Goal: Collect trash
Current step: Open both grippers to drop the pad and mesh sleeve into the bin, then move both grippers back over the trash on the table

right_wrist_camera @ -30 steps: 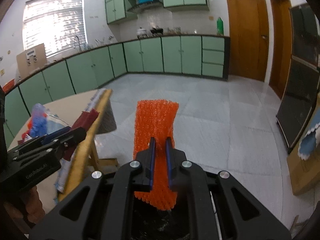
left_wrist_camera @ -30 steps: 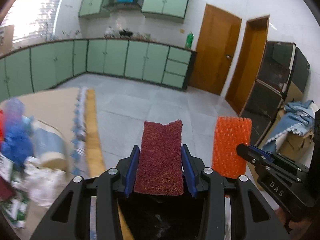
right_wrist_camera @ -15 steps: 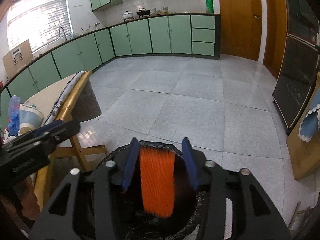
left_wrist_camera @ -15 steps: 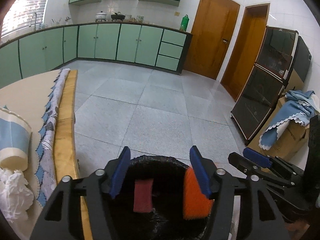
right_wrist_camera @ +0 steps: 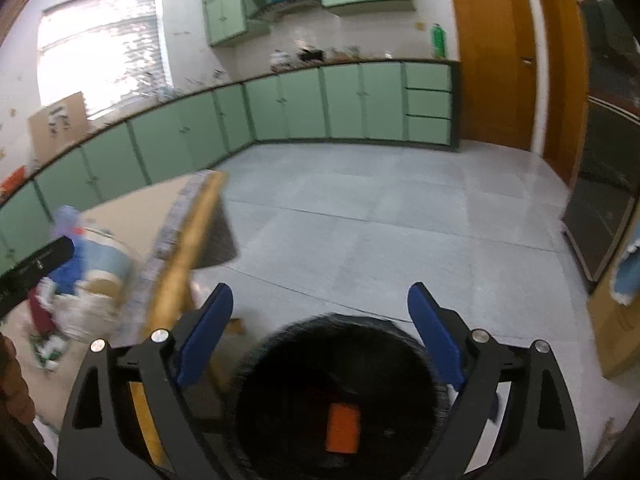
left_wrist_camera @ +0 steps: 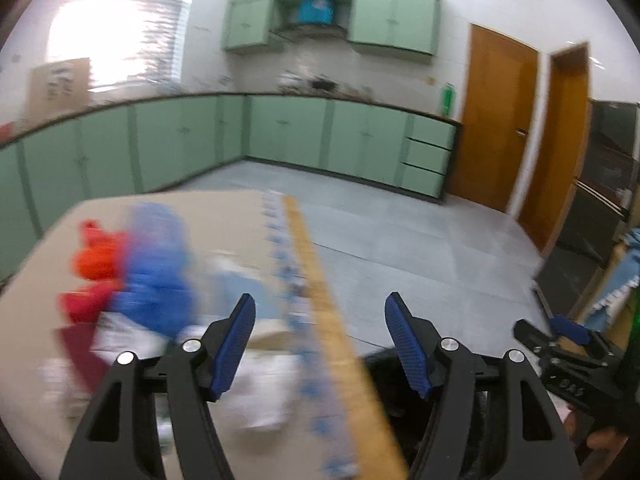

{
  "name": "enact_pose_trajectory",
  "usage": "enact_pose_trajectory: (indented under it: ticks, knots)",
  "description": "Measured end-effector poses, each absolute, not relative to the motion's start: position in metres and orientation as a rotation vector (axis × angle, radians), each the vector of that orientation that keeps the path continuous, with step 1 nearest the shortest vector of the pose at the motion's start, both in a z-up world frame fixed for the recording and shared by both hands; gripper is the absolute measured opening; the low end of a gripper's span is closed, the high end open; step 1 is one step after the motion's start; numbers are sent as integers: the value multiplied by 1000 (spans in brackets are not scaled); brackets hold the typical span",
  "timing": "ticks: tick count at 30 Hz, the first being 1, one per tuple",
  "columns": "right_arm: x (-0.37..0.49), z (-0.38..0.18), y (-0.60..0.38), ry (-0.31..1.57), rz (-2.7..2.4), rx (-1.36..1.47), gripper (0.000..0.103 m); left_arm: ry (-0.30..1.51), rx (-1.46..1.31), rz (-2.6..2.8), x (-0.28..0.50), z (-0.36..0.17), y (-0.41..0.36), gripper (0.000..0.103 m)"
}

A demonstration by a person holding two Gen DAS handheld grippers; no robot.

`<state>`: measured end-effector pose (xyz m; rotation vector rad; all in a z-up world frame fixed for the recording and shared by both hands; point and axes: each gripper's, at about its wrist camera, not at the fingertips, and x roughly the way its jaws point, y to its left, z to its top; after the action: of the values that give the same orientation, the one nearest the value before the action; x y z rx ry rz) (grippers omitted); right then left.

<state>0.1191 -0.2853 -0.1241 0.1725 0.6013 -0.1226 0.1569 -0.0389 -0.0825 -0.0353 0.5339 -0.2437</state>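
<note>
Left tongs [left_wrist_camera: 320, 340]: jaws apart and opening, nothing btwn the blue pads; framed over the edge of the worktop [left_wrist_camera: 224, 216], pointing down toward it. View blurred.

Right tongs [right_wrist_camera: 320, 340]: jaws wide and opening, nothing btwn them; positioned above the trash bin [right_wrist_camera: 280, 364]. Also seen at lower right of left wrist view.

Trash bin: round, black-lined, on the tiled floor [right_wrist_camera: 380, 220] just beside the worktop's wooden edge. Contents visible: orange piece [right_wrist_camera: 342, 428] lying inside, near the bottom; rest too dark to tell.

Worktop: beige surface w/ wood rim and a patterned cloth strip [left_wrist_camera: 286, 272] along the rim. Remaining trash on it, in a loose pile near the left tongs:
- blue crumpled item [left_wrist_camera: 156, 276]
- red/orange item [left_wrist_camera: 96, 260], left of the blue one
- dark red flat piece [left_wrist_camera: 76, 348]
- white crumpled paper [left_wrist_camera: 264, 392], nearest the rim
- pale blue-and-cream cup-like item [right_wrist_camera: 106, 266], on its side
Exact types uncertain, blurred.

Background: green cabinets [right_wrist_camera: 312, 104], window, two wooden doors.
</note>
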Motion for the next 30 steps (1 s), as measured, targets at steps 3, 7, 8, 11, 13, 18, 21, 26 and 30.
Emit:
enact_pose_trajectory:
  ticks: [3, 7, 8, 11, 13, 18, 21, 26, 30]
  knots:
    - [123, -112, -252, 566, -34, 170, 88, 504, -23, -152, 146, -73, -3, 66]
    - [132, -102, -213, 555, 61, 149, 88, 486, -12, -55, 132, -70, 39, 66]
    - [134, -101, -206, 555, 74, 143, 88, 488, -12, -27, 130, -72, 50, 66]
    - [138, -99, -185, 550, 111, 136, 88, 511, -18, 32, 129, -79, 74, 66]
    - [142, -100, -173, 555, 128, 135, 88, 529, -26, 70, 128, -89, 90, 66]
    - [149, -105, -149, 542, 142, 103, 88, 591, -50, 122, 135, -115, 117, 66]
    - [150, -112, -132, 547, 148, 81, 88, 637, -78, 125, 139, -129, 126, 66]
    - [154, -115, -116, 561, 168, 58, 88, 674, -97, 132, 144, -146, 134, 66]
    - [161, -110, -110, 551, 174, 32, 88, 704, -137, 121, 148, -153, 141, 63]
